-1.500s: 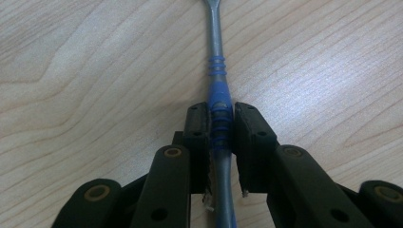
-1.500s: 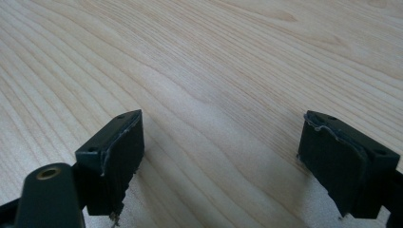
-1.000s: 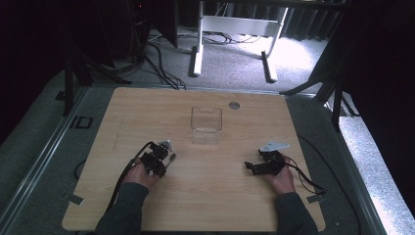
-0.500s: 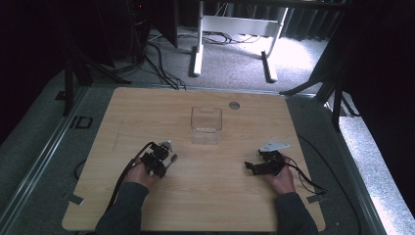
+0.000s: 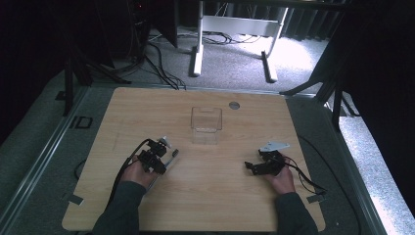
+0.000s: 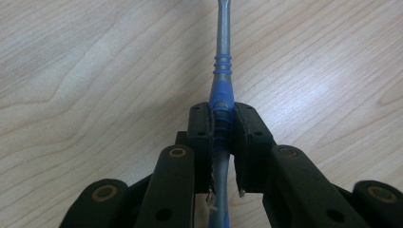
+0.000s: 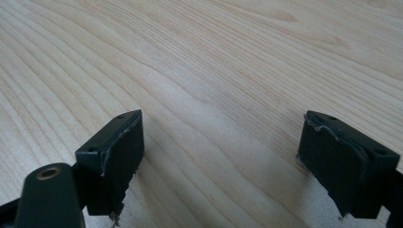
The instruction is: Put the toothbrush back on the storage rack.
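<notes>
My left gripper (image 6: 222,124) is shut on a slim grey and blue ribbed handle (image 6: 222,71), which runs straight out past the jaws and lies along the wooden table (image 6: 95,71). From above, the left gripper (image 5: 155,159) sits at the front left of the table, and the grey handle (image 5: 172,156) pokes out to its right. At the front right, my right gripper (image 5: 253,168) rests low on the wood. Its jaws stand wide apart with nothing between them, and the right gripper (image 7: 223,156) faces bare wood.
A clear, empty plastic box (image 5: 206,125) stands upright at the middle of the table (image 5: 147,112), beyond both grippers. A small round grey disc (image 5: 234,105) lies near the far edge. Cables trail from both grippers toward the front corners.
</notes>
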